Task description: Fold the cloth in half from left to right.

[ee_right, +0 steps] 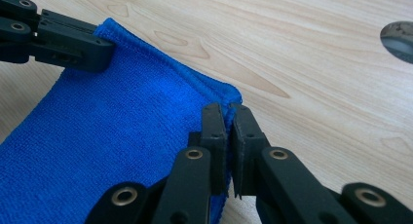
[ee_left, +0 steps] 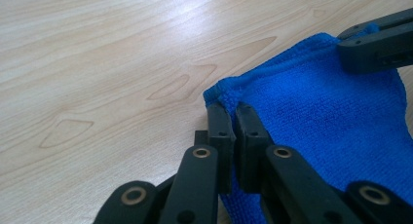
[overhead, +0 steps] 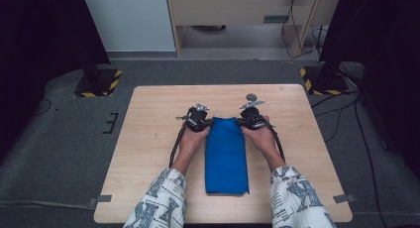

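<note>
Blue microfibre cloth (overhead: 226, 156), folded into a long narrow strip, is laid flat on the middle of the wooden counter (overhead: 148, 139), running from the near edge towards the far side. It is judged to be light, soft and limp, with a slightly grippy pile, so sagging and unfolding are to be expected once it is lifted; nothing about it is fragile. The far corners are the sensible places to be taken hold of, and both are already taken. The left tongs (ee_left: 233, 112) are clamped on the far left corner, and the right tongs (ee_right: 229, 112) are clamped on the far right corner, each pair pressed together over the hemmed edge. A small round grey disc (overhead: 251, 96) is seen on the counter just beyond the right tongs, apart from the cloth. Nothing is seen standing in the way.
</note>
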